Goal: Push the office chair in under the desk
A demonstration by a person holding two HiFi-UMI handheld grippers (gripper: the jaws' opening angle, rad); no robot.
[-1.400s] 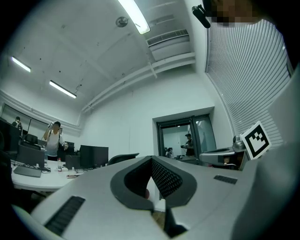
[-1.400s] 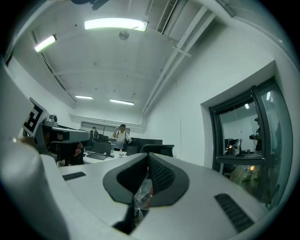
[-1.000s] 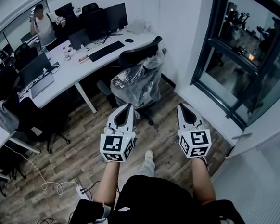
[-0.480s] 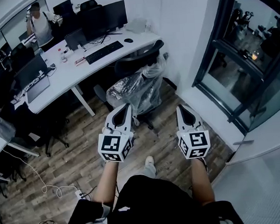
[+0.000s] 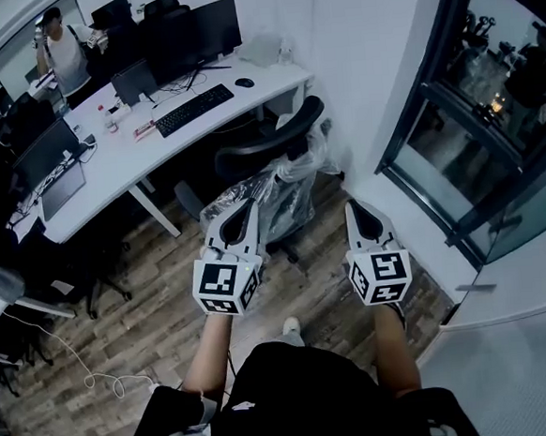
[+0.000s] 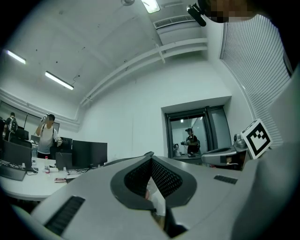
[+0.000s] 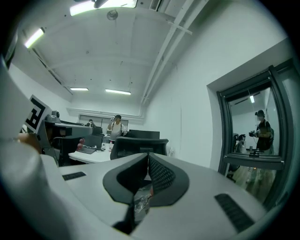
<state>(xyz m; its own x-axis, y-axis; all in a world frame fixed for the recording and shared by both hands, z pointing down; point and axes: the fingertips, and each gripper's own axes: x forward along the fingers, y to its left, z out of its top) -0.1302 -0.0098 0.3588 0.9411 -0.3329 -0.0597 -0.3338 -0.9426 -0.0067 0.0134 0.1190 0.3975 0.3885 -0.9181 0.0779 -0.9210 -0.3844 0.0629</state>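
We find the office chair [image 5: 269, 145] standing at the right end of the white desk [image 5: 127, 158], its black backrest just beside the desk edge and turned toward the operator. Clear plastic wrap [image 5: 285, 188] covers its lower part. The chair rests on the wooden floor [image 5: 157, 301], between the desk and the two tools. The left tool [image 5: 250, 207] is held level with its jaws closed together and nothing clamped between them; the left gripper view [image 6: 150, 158] confirms this. From the head view its tip overlaps the plastic wrap, but we cannot tell whether it touches. The right tool [image 5: 355, 206] is likewise closed and empty, as the right gripper view [image 7: 147, 157] shows, and it sits to the right of the chair, apart from it. On the desk we note a keyboard [image 5: 194, 109] and a monitor [image 5: 204, 30]. A person [image 5: 60, 52] stands beyond the desk's far side. A dark-framed window [image 5: 491, 120] lies to the right.
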